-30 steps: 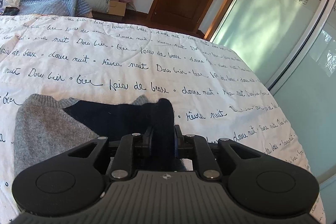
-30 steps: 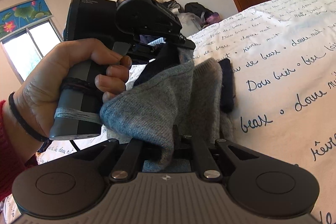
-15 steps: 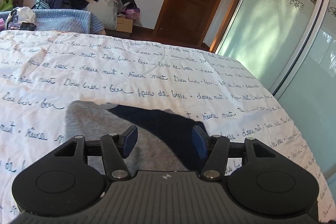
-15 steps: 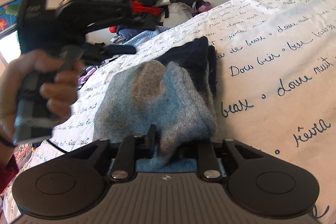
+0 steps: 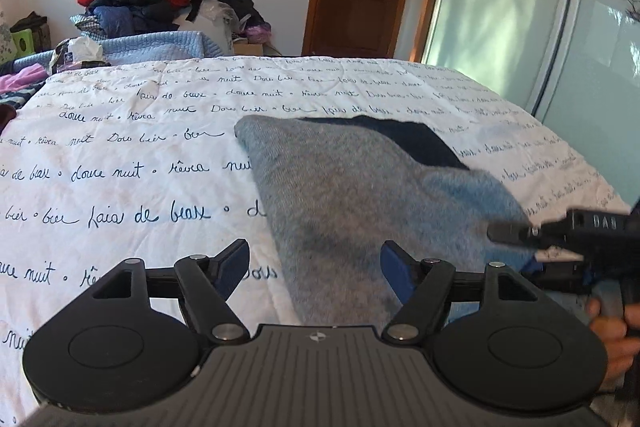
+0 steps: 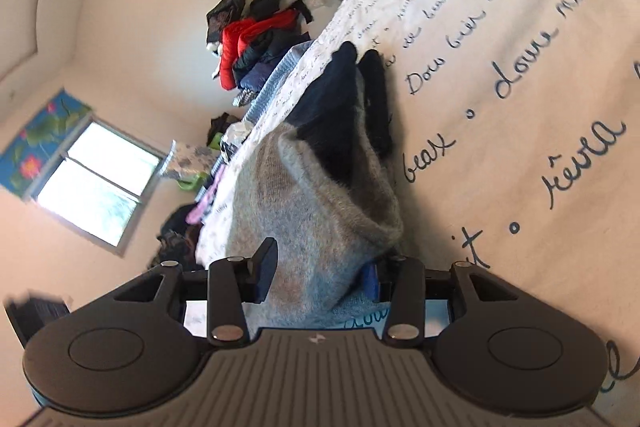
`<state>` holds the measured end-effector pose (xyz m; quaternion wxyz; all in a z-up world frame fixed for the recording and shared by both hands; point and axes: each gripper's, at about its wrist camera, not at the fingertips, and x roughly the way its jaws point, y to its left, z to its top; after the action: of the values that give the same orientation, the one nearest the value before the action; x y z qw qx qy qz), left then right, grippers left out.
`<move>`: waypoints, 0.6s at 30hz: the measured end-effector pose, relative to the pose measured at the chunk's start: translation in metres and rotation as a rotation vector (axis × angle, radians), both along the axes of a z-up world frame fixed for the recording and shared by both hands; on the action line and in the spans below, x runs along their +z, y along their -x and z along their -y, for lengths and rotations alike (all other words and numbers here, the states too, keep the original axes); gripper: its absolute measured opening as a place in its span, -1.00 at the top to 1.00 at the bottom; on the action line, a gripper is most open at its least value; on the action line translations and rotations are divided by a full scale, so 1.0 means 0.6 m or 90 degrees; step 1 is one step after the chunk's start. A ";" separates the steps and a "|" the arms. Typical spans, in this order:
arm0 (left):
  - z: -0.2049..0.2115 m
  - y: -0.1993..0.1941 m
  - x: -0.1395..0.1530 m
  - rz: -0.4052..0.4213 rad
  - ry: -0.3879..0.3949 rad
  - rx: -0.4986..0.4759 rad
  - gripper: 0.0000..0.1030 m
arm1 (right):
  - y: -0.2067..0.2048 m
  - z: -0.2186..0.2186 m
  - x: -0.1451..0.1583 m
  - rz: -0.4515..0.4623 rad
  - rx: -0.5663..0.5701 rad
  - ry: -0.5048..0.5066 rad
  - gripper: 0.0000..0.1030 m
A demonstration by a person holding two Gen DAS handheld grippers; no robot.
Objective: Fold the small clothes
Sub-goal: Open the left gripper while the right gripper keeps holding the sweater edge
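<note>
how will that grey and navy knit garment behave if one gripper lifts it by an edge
The knit garment would probably droop and unfold: it lies in soft, rounded folds on the bedspread. Its fuzzy surface should grip the pads rather than slip. It looks light and unlikely to roll, though a push may bunch it.

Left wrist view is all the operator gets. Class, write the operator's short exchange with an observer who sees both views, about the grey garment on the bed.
Operator: Is the right tool clamped on the garment?
Observer: No. The right tool has just been opening, and the grey garment sits loosely between its fingers.
Operator: How does the far end lie?
Observer: The navy part lies doubled, in two layers side by side.
</note>
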<state>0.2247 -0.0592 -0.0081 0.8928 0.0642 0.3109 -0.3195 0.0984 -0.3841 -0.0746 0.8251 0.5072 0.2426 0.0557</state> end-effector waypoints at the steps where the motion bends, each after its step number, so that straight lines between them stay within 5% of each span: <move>1: -0.003 0.013 -0.006 0.013 -0.016 -0.015 -0.45 | -0.002 0.002 0.001 -0.001 -0.002 -0.004 0.18; 7: 0.005 0.070 -0.039 0.092 -0.102 -0.102 -0.53 | -0.018 -0.002 0.013 -0.021 -0.008 -0.001 0.17; 10: 0.015 0.085 -0.056 0.122 -0.133 -0.128 -0.56 | -0.022 -0.001 0.013 -0.033 -0.014 -0.001 0.39; 14: 0.025 0.086 -0.070 0.185 -0.177 -0.092 -0.56 | -0.026 0.001 0.014 -0.034 -0.021 -0.020 0.60; 18: 0.023 0.080 -0.073 0.226 -0.170 -0.039 -0.56 | -0.029 0.002 0.019 -0.023 -0.022 -0.042 0.69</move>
<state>0.1769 -0.0732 -0.0522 0.9071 0.2462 0.1861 -0.2861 0.1157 -0.3855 -0.0632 0.8041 0.5395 0.2466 0.0404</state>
